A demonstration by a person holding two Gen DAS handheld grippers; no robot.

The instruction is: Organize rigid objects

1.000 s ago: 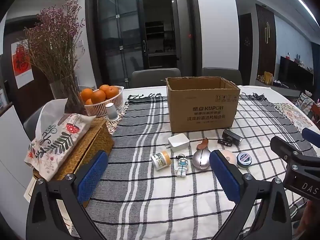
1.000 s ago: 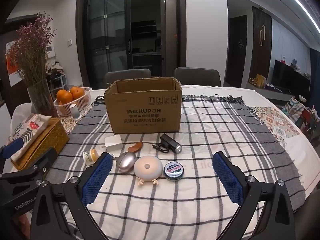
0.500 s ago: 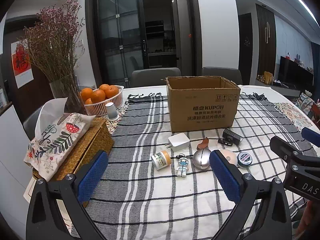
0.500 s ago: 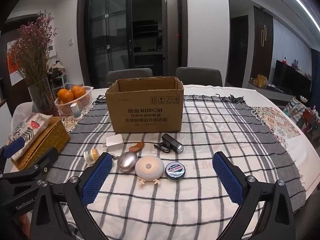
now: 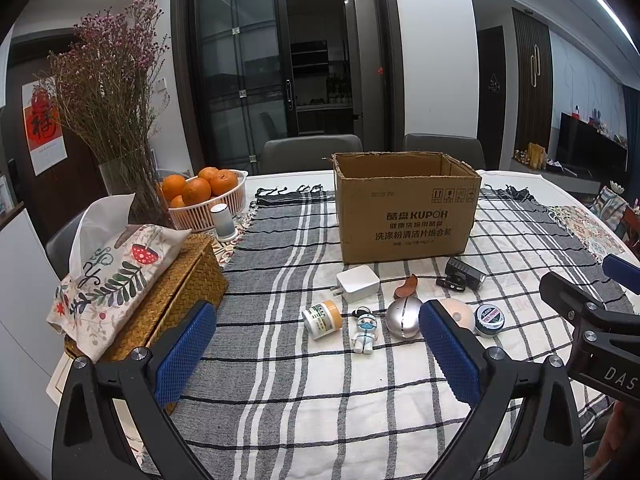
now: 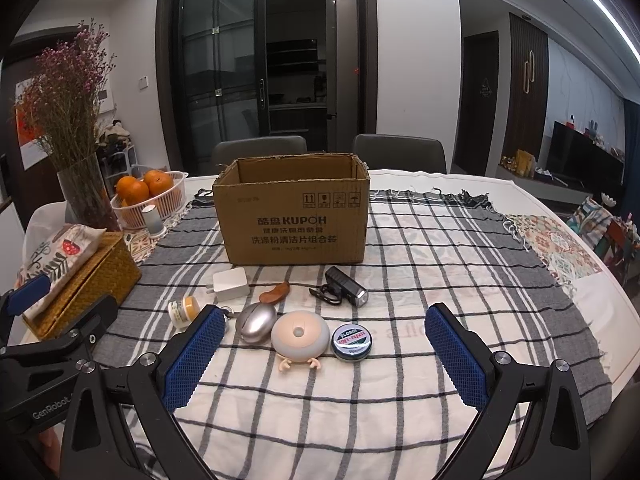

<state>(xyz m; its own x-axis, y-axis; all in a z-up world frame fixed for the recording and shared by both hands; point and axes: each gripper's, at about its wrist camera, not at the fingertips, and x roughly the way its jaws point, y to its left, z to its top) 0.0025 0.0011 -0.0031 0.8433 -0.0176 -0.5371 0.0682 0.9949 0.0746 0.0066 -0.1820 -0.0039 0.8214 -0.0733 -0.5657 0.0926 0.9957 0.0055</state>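
Note:
An open cardboard box (image 5: 406,208) (image 6: 294,210) stands mid-table. In front of it lie a white charger (image 5: 357,283) (image 6: 231,284), a brown wooden piece (image 5: 406,286) (image 6: 275,292), a black bike light (image 5: 464,276) (image 6: 346,292), a small jar (image 5: 322,319) (image 6: 183,309), a masked figurine (image 5: 364,332), a silver egg-shaped object (image 5: 402,318) (image 6: 256,323), a pink round lamp (image 6: 300,338) and a round tin (image 5: 489,319) (image 6: 352,342). My left gripper (image 5: 316,354) is open and empty before them. My right gripper (image 6: 326,354) is open and empty, near the lamp and tin.
A wicker tissue box (image 5: 160,300) (image 6: 80,280) sits at the left edge. Behind it are a basket of oranges (image 5: 204,200) (image 6: 148,196), a small white cylinder (image 5: 223,222) and a vase of dried flowers (image 6: 84,192). Chairs stand beyond the table.
The right gripper has drifted slightly, so the box and objects sit a little farther right in its view. The left gripper has barely moved. Both stay open.

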